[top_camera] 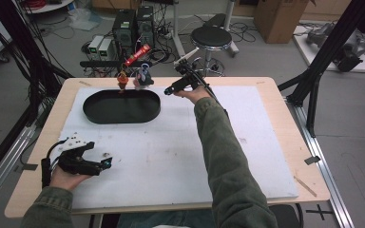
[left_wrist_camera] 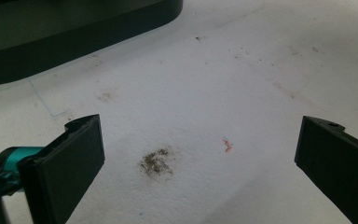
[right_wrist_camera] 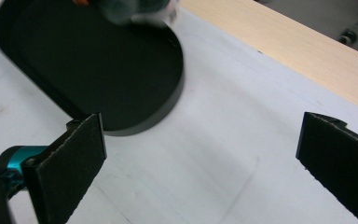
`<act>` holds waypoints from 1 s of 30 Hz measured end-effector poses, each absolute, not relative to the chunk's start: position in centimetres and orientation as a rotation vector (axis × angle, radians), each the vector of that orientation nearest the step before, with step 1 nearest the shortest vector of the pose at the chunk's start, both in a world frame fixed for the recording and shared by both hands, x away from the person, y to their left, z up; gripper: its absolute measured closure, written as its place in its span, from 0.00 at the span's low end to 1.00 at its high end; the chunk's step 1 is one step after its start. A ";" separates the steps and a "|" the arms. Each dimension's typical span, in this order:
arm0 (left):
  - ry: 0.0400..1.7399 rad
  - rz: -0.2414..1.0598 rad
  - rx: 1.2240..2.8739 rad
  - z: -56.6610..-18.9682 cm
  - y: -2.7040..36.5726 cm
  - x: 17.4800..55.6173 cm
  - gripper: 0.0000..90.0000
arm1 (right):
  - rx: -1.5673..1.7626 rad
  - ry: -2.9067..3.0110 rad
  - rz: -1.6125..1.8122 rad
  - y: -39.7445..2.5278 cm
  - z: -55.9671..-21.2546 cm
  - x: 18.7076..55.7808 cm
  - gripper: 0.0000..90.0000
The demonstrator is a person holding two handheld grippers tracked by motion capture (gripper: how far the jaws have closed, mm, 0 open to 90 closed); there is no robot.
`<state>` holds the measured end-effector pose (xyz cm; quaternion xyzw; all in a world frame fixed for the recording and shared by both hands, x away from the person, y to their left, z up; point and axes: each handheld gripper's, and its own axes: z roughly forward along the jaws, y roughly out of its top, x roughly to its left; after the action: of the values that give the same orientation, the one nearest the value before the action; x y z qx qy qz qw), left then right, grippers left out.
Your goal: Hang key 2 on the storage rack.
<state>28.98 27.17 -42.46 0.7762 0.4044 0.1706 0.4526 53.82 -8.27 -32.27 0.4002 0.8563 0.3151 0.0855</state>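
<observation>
Black oval tray sat far left on the counter, nothing lying inside it as far as could be seen. Two small figures stood at its far rim: an orange one touching the rim, a bluish-white one just beside it; too small to identify.

Right tool was held out near the tray's right end, nose pointing toward the figures, jaws wide apart and holding nothing. Left tool rested low at the near left corner, well apart from the tray, jaws also spread with nothing between.

Right gripper view showed the tray's rounded end close up, with blurred figures at the top edge and the wood counter edge beyond. Left gripper view showed the tray wall and stains on the white sheet: a dark smudge and a small pink fleck.

High view added the room: grey floor, black stool, computer towers, cardboard box, cables.
</observation>
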 end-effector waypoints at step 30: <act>0.996 0.417 1.943 -42.6 26.8 28.9 0.02 | 1.166 2.395 1.074 -16.8 -30.7 46.4 0.01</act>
<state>28.89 26.85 -42.58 0.7836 0.4015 0.1681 0.4433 46.44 -16.76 -30.66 0.4022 0.8263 0.3706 0.1345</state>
